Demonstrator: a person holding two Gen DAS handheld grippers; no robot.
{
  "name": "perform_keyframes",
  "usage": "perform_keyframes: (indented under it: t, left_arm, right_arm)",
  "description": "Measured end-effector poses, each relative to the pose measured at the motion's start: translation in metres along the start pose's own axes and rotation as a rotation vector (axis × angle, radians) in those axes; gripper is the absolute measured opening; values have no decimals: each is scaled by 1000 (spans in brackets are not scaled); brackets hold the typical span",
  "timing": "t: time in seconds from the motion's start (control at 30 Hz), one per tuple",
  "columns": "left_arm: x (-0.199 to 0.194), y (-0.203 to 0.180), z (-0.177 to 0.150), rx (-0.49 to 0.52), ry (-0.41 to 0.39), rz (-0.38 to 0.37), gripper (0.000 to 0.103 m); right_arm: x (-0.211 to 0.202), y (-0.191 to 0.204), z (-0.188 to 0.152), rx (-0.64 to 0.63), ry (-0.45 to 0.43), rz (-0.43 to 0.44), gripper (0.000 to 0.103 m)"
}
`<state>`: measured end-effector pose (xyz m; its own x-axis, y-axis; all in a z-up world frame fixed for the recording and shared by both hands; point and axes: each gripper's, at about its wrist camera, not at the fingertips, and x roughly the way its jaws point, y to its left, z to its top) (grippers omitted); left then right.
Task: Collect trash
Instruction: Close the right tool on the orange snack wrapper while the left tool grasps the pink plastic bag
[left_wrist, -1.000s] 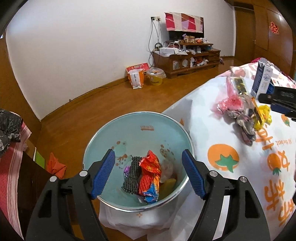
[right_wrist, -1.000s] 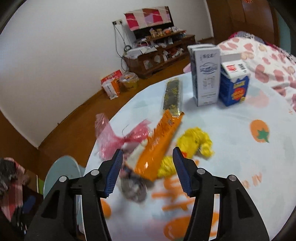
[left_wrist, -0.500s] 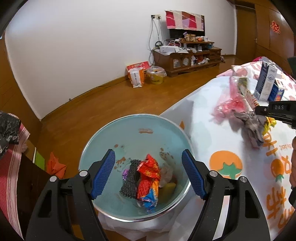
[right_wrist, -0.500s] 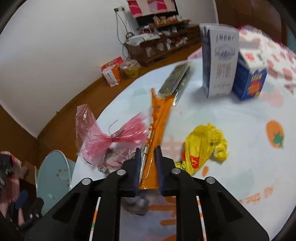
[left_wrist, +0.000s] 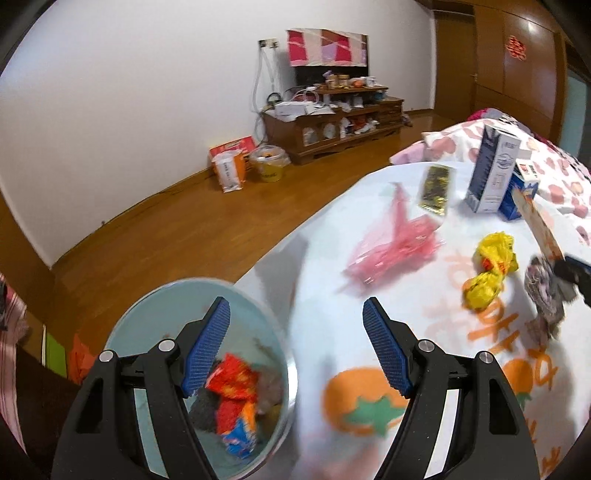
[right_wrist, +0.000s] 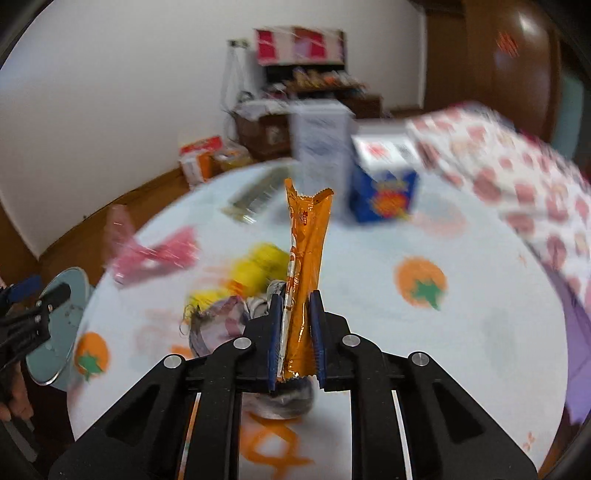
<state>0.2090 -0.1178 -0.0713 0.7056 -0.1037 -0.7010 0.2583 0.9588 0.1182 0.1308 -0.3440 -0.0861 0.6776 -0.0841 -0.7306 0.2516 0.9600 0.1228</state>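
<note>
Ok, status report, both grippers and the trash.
Right gripper shut on orange wrapper, lifted. Left gripper open, empty, beside bin. Pink wrapper, yellow wrapper left on table.

Bin (left_wrist: 177, 306) left of table (left_wrist: 369, 354); cartons (left_wrist: 495, 177) behind.

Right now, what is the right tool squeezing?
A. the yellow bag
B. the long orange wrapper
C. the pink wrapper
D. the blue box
B: the right tool is shut on the long orange wrapper, which sticks up between its fingers, while the yellow bag, the pink wrapper and the blue box sit on the table.
</note>
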Motion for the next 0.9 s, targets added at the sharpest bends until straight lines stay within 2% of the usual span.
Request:
perform_keyframes:
  t: [0.13,0.27,0.4,0.43,0.57,0.6,0.73,0.83,0.87,0.9]
  left_arm:
    - [7,-24,13,49,-35,-28,74]
    - [25,-44,29,92,-65,-30,80]
    - [57,-57,40,97,-9,-32,80]
    - [64,-57,42,88,12,-39,79]
    - [85,-57,40,57,92,-72,50]
    - [89,-57,39,46,112,-96,46]
    - [89,-59,34,61,104,-110,31]
    - [83,-57,35,47,90,-128,28]
    - [80,-56,36,40,83,-132,28]
    - [76,-58,36,36,77,-135,28]
  right_arm:
    - [-5,-38,-14,67,60,3,17]
    - [-10,-66,-27,109,102,4,20]
    - [-5,-78,-27,159,123,30,38]
    - [-4,-81,-26,182,125,51,38]
    - [8,-84,-15,199,134,72,38]
    - [13,-83,-14,190,150,67,38]
    - [24,-82,-15,167,188,91,25]
    - [15,-81,-15,148,151,88,15]
    - [10,-83,-14,155,134,89,6]
    - [4,-86,-14,163,118,97,3]
